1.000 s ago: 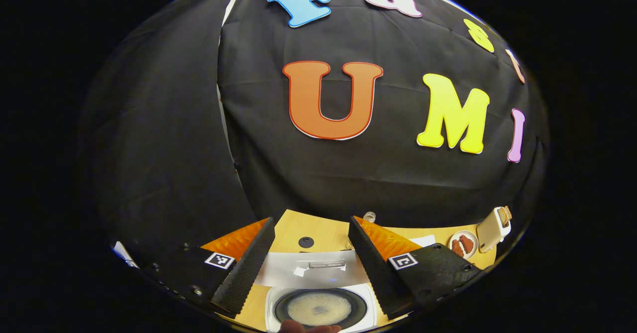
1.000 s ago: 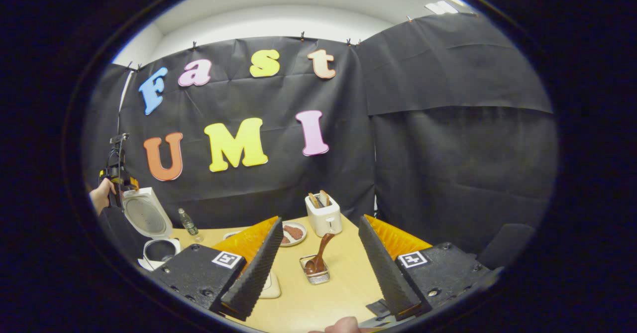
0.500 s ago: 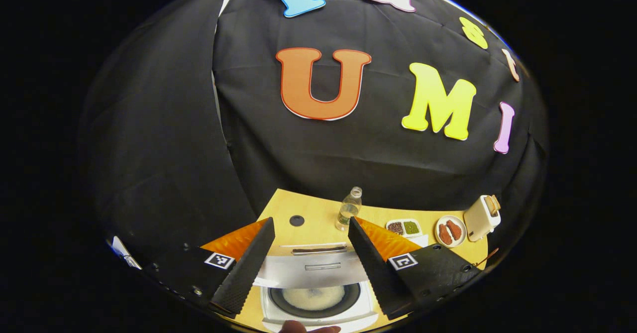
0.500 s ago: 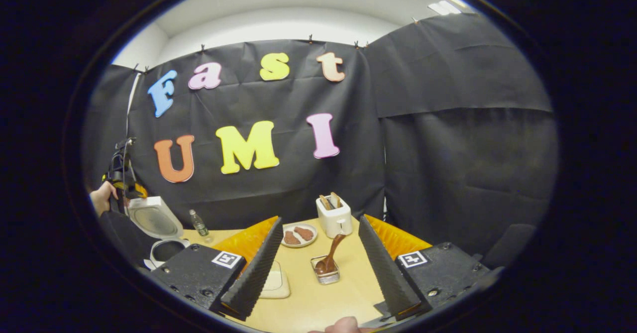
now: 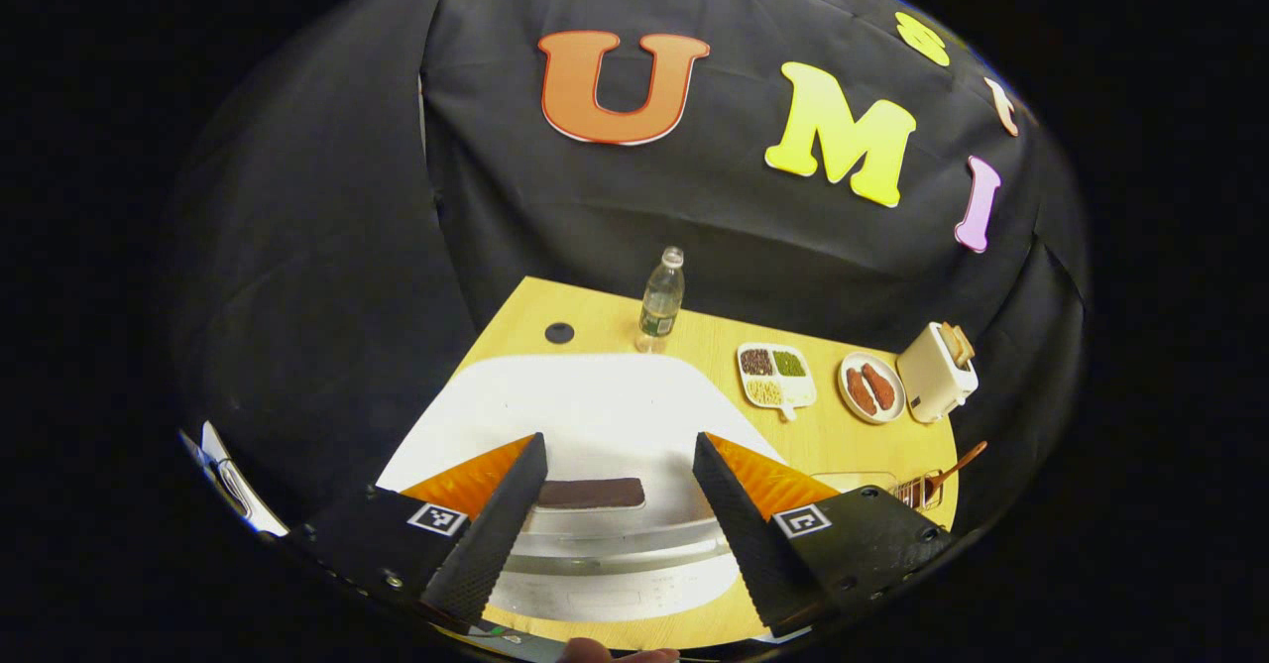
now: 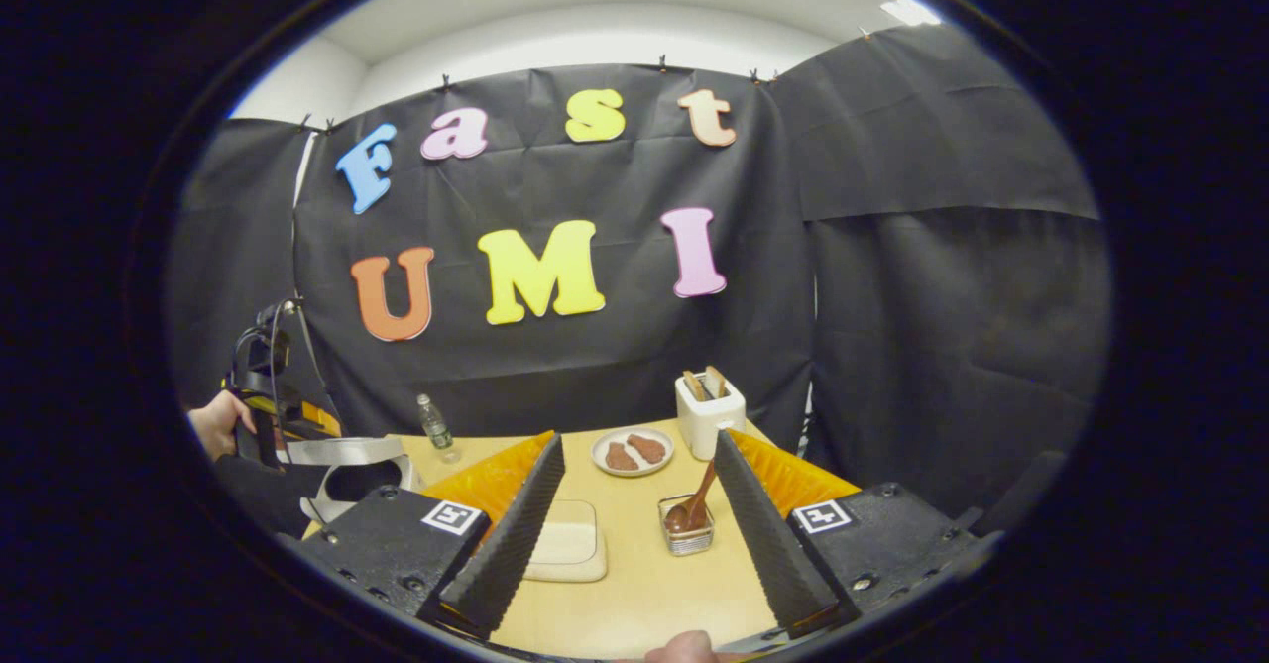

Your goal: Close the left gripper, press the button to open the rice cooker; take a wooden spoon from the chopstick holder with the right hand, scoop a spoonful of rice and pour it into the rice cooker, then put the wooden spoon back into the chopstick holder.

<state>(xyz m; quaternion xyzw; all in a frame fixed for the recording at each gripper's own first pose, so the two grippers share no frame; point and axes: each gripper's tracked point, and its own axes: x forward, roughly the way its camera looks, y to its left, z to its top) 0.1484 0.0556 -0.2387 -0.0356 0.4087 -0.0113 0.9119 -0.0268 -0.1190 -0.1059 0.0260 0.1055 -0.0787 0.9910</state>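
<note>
Holding nothing in the right tool (image 6: 638,438), jaws spread wide above the counter (image 6: 644,594). Straight ahead and lower, framed between its two fingers: the chopstick holder (image 6: 686,536), with the wooden spoon (image 6: 694,504) standing bowl-down inside, handle leaning up and away toward the toaster (image 6: 709,413). Just left of the holder, a pale shallow tray (image 6: 565,549); contents too faint to tell. Well left of the holder, the rice cooker (image 6: 342,465), lid (image 5: 595,395) hanging partway down over the pot. Above that lid, the left tool (image 5: 617,440), also gaping and empty, gripped by a hand (image 6: 223,423). Judging by this: far nearer the spoon on the right side, so a short forward dip, then pinching across the slanted handle near its top.
</note>
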